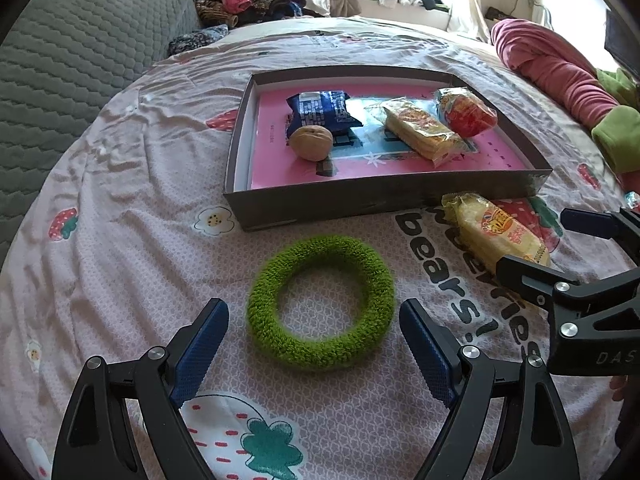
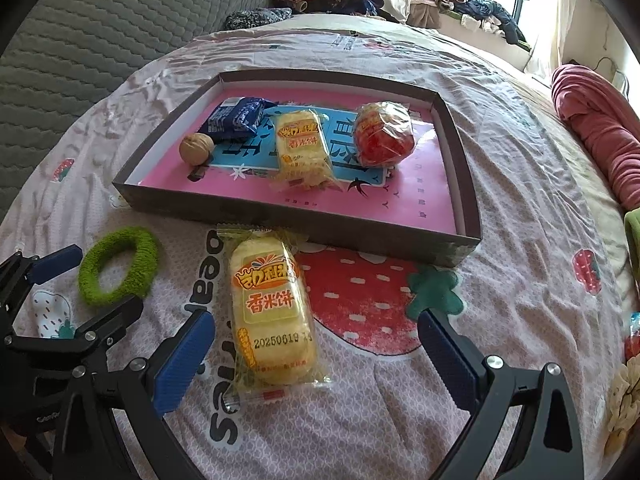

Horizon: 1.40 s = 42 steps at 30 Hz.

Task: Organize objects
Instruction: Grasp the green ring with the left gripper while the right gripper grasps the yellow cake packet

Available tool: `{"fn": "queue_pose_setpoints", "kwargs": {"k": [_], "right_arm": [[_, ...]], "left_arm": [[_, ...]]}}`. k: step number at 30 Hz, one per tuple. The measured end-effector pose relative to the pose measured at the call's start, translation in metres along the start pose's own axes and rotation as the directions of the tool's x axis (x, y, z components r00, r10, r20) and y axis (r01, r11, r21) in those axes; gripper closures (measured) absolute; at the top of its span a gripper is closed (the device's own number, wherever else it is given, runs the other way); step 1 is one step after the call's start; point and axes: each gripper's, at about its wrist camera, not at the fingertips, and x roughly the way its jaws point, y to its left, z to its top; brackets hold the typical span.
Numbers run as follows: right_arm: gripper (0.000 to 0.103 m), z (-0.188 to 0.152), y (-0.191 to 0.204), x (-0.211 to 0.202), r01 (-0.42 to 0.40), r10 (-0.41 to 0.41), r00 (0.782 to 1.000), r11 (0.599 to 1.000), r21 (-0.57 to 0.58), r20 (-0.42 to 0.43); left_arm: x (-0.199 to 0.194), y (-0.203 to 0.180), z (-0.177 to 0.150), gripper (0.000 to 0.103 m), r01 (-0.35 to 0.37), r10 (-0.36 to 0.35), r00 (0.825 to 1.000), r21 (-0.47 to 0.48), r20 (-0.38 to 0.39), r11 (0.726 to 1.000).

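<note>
A fuzzy green ring [image 1: 320, 302] lies on the patterned bedsheet between the blue pads of my left gripper [image 1: 314, 312], which is open and not touching it. In the right wrist view a yellow rice-cracker packet [image 2: 270, 308] lies between the wide-apart fingers of my right gripper [image 2: 316, 336], open around it without contact. Behind both sits a shallow box [image 1: 360, 200] with a pink floor. It holds a walnut [image 1: 311, 143], a blue packet [image 1: 322, 110], another yellow cracker packet [image 1: 420, 130] and a red-wrapped snack [image 1: 466, 111]. The green ring [image 2: 118, 266] also shows left of the right gripper.
A grey quilted cushion [image 1: 80, 60] rises at the left. A rolled pink blanket [image 1: 560, 68] and green cloth [image 1: 618, 132] lie at the right. Piled clothes [image 1: 248, 0] fill the back by the window. A small wrapped item [image 2: 632, 336] lies at the right edge of the sheet.
</note>
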Motion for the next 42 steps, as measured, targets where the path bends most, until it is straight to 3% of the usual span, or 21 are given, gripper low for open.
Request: {"fn": "queue_pose_setpoints", "kwargs": {"k": [23,27,30,33,34,35,36,39,42], "right_arm": [[0.001,0.008,-0.001,0.022,0.0,0.0,1.0,1.0,-0.01,-0.031],[0.019,0.007,-0.003,0.028,-0.018,0.018,0.998,1.0,0.006,-0.054],[0.023,0.007,-0.001,0.03,-0.018,0.018,0.998,1.0,0.0,-0.06],[0.042,0.007,-0.002,0.027,-0.03,0.031,0.998,0.999,0.014,-0.051],[0.051,0.008,-0.003,0.025,-0.039,0.04,0.998,0.999,0.022,-0.047],[0.054,0.008,-0.004,0.024,-0.047,0.048,0.998,0.999,0.026,-0.046],[0.059,0.008,-0.004,0.024,-0.049,0.05,0.997,0.999,0.025,-0.05],[0.064,0.007,-0.001,0.021,-0.055,0.056,0.997,0.998,0.011,-0.052],[0.064,0.005,0.002,0.018,-0.075,0.075,0.996,0.997,0.007,-0.051]], "left_arm": [[0.018,0.003,0.0,0.015,0.01,-0.01,1.0,-0.015,-0.015,1.0],[0.021,0.005,0.002,0.015,0.016,-0.017,1.0,-0.027,-0.017,0.999],[0.022,0.006,0.003,0.015,0.021,-0.022,1.0,-0.037,-0.019,0.999],[0.021,0.006,0.003,0.016,0.023,-0.024,1.0,-0.036,-0.019,0.999],[0.021,0.006,0.002,0.019,0.025,-0.026,0.999,-0.039,-0.018,0.999],[0.019,0.007,0.002,0.028,0.033,-0.034,0.999,-0.044,-0.013,0.998],[0.018,0.008,0.002,0.043,0.04,-0.04,0.999,-0.045,-0.011,0.998],[0.014,0.01,0.003,0.076,0.076,-0.077,0.997,-0.049,-0.014,0.996],[0.01,0.013,0.002,0.081,0.137,-0.138,0.99,-0.061,-0.013,0.989]]}}
